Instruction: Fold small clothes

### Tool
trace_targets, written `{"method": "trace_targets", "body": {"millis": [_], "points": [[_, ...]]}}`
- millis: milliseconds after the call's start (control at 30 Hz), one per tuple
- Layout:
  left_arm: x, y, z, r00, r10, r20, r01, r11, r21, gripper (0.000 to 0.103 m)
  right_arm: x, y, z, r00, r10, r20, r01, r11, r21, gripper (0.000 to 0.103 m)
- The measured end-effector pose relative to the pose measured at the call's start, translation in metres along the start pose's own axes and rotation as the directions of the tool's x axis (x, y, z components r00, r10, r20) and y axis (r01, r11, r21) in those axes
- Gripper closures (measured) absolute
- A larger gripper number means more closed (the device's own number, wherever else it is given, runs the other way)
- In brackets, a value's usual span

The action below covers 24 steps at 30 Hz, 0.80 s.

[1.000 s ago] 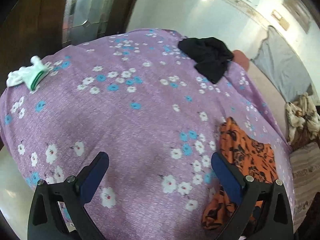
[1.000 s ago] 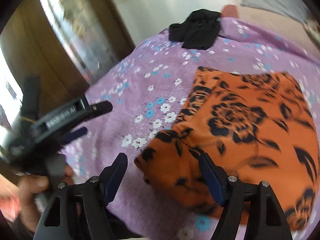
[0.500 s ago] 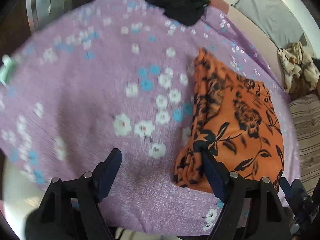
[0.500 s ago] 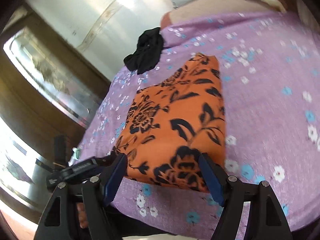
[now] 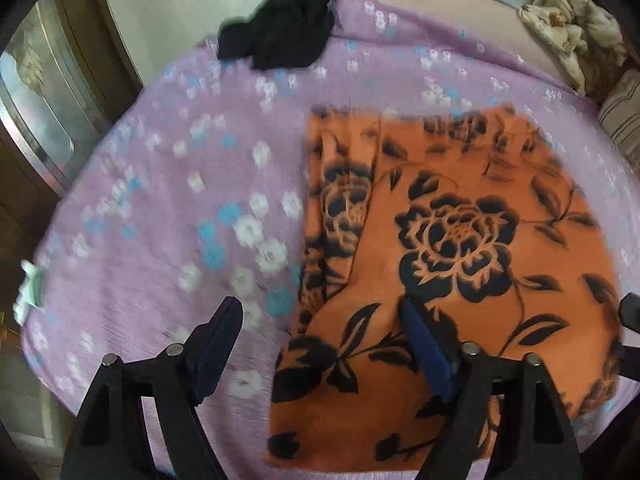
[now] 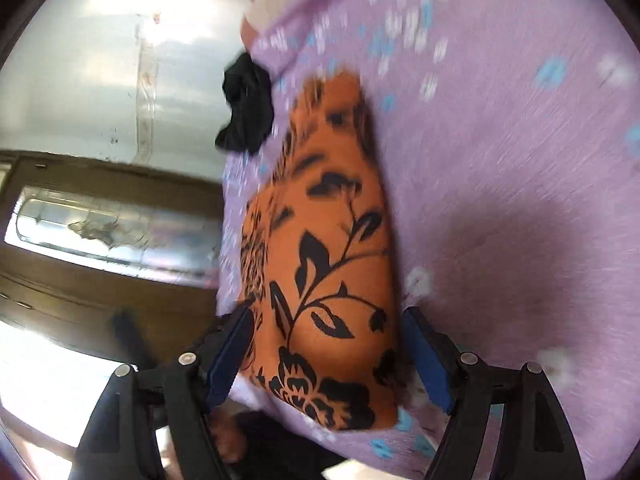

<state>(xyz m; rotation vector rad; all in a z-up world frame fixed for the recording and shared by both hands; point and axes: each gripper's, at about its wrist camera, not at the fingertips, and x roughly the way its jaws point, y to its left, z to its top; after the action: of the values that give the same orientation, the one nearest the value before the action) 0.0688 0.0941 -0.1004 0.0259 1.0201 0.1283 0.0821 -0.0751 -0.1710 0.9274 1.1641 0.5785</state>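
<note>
Where the purple floral bedspread (image 5: 168,216) nears its front edge, lies flat an orange cloth with black flowers (image 5: 452,248), folded into a rough rectangle, one long side doubled into a narrow band. Straddled at its near left corner by the left gripper (image 5: 320,344): jaws apart and opening, one finger over the orange print, the other over bare purple, pads not pressing. Framed at its near end, in the right wrist view, by the right gripper (image 6: 328,354): jaws closing, cloth between them, pads not yet touching. Beyond the cloth, well apart at the far edge, a crumpled black garment (image 5: 280,40). At the left edge, a small pale green item (image 5: 30,292). No containers in view. Wide bare purple to the left of the cloth; on the right, only a narrow strip before the spread's edge.
</note>
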Motion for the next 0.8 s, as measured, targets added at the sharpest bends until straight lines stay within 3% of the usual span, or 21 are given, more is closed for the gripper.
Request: {"method": "trace_targets", "body": {"millis": [33,67,133,200,233,267,300,333,400,433,533,600,667,700,733,800], "points": [[-0.002,0.004,-0.002,1.0,-0.007,0.016,0.008,1.0,-0.02,0.016,0.003,0.001,0.001,0.999,-0.033,0.004,0.033,0.999,-0.016,0.055],[-0.002,0.006,-0.002,1.0,-0.015,0.014,0.015,1.0,-0.023,0.016,0.002,0.007,-0.001,0.999,-0.049,0.017,0.049,0.998,-0.04,0.062],[-0.004,0.01,-0.004,0.999,-0.028,0.024,0.028,0.999,-0.026,0.016,-0.007,0.029,-0.007,0.993,-0.097,0.072,0.106,0.986,-0.131,0.067],[-0.001,0.012,-0.005,0.999,-0.031,0.035,0.032,0.999,-0.026,0.015,0.003,0.032,-0.011,0.98,-0.187,0.07,0.197,0.962,-0.191,0.067],[0.0,0.015,-0.007,0.998,-0.043,0.042,0.045,0.998,-0.035,0.013,0.011,0.023,-0.01,0.975,-0.216,0.044,0.221,0.958,-0.183,0.062],[-0.002,0.018,-0.011,0.998,-0.052,0.046,0.054,0.998,-0.045,0.012,0.009,0.011,-0.007,0.987,-0.158,0.028,0.161,0.979,-0.126,0.06],[-0.002,0.022,-0.012,0.997,-0.062,0.049,0.065,0.996,-0.057,0.011,0.004,0.007,-0.004,0.993,-0.116,0.022,0.117,0.989,-0.085,0.05],[-0.001,0.026,-0.012,0.996,-0.077,0.048,0.08,0.994,-0.068,0.01,-0.002,0.007,-0.002,0.995,-0.101,0.028,0.102,0.993,-0.063,0.044],[0.007,0.022,-0.01,0.995,-0.092,0.046,0.095,0.992,-0.086,0.007,-0.019,0.016,0.007,0.994,-0.053,0.093,0.06,0.996,-0.07,0.041],[0.008,0.024,-0.01,0.994,-0.099,0.045,0.103,0.99,-0.098,0.007,-0.024,0.019,0.014,0.994,-0.024,0.111,0.031,0.997,-0.069,0.031],[0.008,0.025,-0.01,0.992,-0.118,0.039,0.122,0.986,-0.114,0.006,-0.011,0.021,0.046,0.994,-0.026,0.11,0.029,0.999,-0.026,0.027],[0.008,0.026,-0.01,0.992,-0.122,0.04,0.126,0.986,-0.112,0.006,0.021,0.013,0.067,0.999,-0.036,0.029,0.036,0.999,-0.004,0.027],[0.007,0.027,-0.01,0.991,-0.128,0.038,0.132,0.985,-0.116,0.006,0.044,0.008,0.073,0.999,-0.042,-0.03,0.042,0.999,0.008,0.054],[0.008,0.028,-0.011,0.991,-0.129,0.038,0.133,0.984,-0.118,0.006,0.044,0.019,0.073,0.996,-0.088,-0.016,0.088,0.995,-0.054,0.063],[0.008,0.029,-0.01,0.99,-0.133,0.037,0.137,0.983,-0.119,0.006,0.042,0.036,0.069,0.989,-0.149,0.015,0.149,0.979,-0.14,0.067],[0.008,0.03,-0.011,0.989,-0.144,0.035,0.148,0.981,-0.127,0.006,0.039,0.05,0.061,0.977,-0.202,0.06,0.211,0.957,-0.201,0.068]]}}
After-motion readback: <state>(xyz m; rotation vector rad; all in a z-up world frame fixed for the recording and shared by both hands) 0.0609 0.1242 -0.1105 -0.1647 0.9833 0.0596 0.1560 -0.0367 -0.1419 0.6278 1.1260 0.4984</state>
